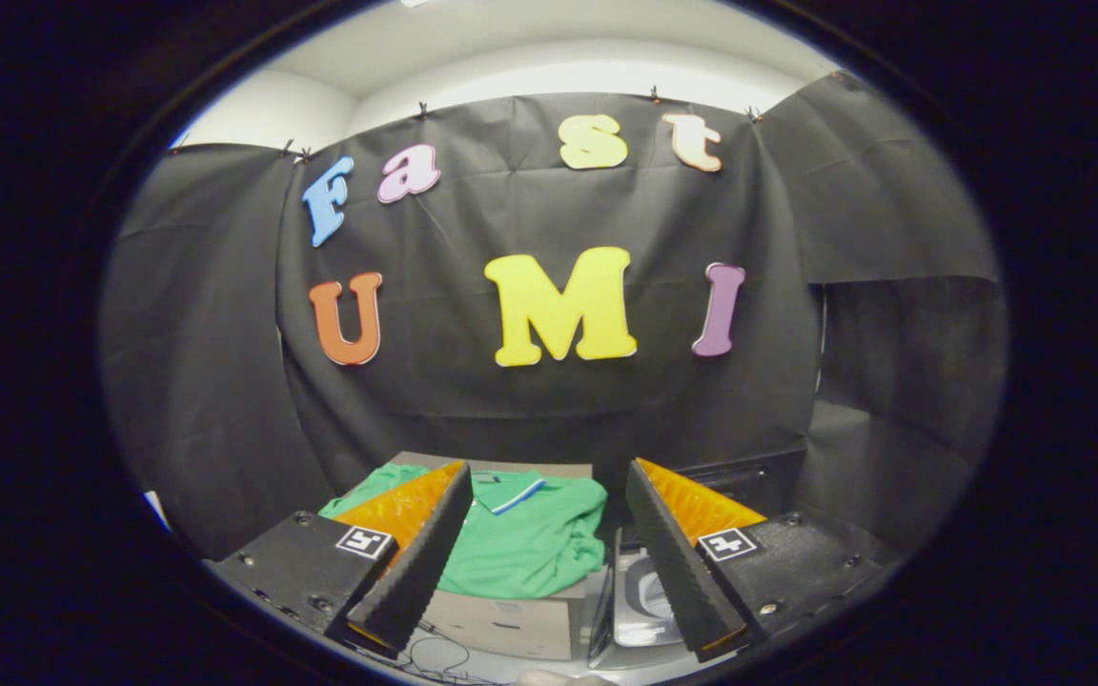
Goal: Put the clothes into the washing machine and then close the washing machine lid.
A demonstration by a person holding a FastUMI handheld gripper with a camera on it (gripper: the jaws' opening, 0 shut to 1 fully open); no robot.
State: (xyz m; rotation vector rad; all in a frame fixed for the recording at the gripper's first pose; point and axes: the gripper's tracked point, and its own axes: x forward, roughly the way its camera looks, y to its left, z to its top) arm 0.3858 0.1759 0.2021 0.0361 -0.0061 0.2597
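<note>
A green polo shirt (525, 543) with a white-and-blue collar lies crumpled on top of a cardboard box (511, 624), just ahead of my fingers and mostly between them. To the right of the box stands the washing machine (640, 595), its light top and round opening partly hidden behind my right finger; its dark lid or back panel (740, 476) rises behind. My gripper (546, 476) hovers above both, open wide, with nothing between its fingers.
Black cloth walls close the booth at the back and on both sides. A thin cable (435, 657) lies on the floor in front of the box. Beside the box, on the left, is a dark gap along the cloth wall.
</note>
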